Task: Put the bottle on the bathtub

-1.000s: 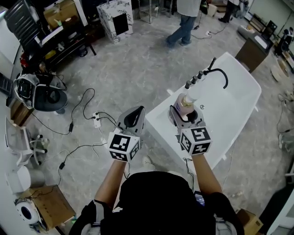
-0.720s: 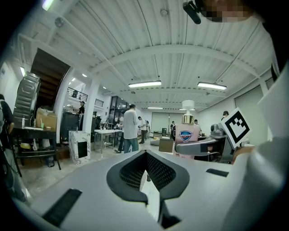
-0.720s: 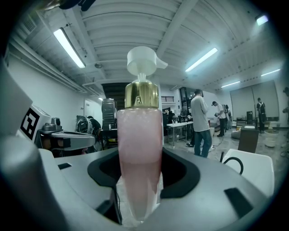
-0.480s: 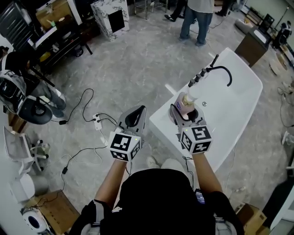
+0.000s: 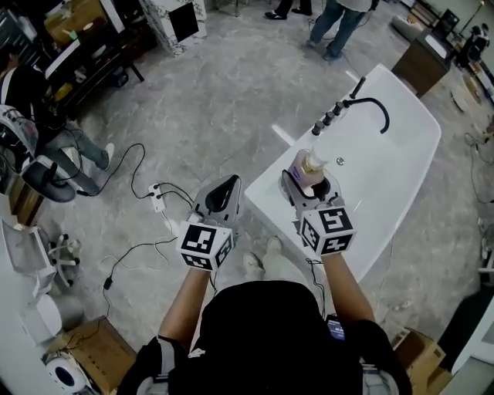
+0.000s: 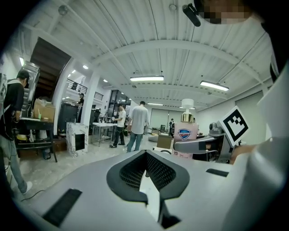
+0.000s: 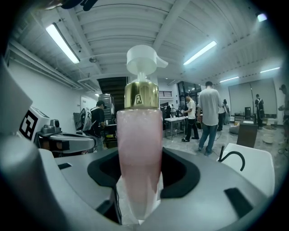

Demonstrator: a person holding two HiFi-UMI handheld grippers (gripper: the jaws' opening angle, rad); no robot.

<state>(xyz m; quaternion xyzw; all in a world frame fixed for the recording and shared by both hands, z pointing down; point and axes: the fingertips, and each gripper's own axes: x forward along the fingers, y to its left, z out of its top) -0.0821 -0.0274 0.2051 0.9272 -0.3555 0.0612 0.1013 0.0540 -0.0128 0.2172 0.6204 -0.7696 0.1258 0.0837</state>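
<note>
A pink soap bottle [image 5: 307,168] with a gold collar and white pump stands upright between the jaws of my right gripper [image 5: 310,183], which is shut on it. In the right gripper view the bottle [image 7: 139,149] fills the middle between the jaws of that gripper [image 7: 140,155]. It hangs over the near left rim of the white bathtub [image 5: 386,177], short of the black faucet [image 5: 374,108]. My left gripper [image 5: 226,182] is shut and holds nothing, level with the right one, over the floor to the tub's left. In its own view, the left gripper [image 6: 145,152] sees the bottle [image 6: 186,133] at its right.
A power strip with cables [image 5: 157,197] lies on the grey floor left of the tub. The person's shoes [image 5: 260,258] stand by the tub's near corner. People [image 5: 340,19] walk at the back, and another person [image 5: 31,89] is at far left. A brown cabinet [image 5: 424,71] is beyond the tub.
The right gripper keeps the bottle over the tub's near rim, edging slightly up the view. People at the back have walked on, and a person has come in at left.
</note>
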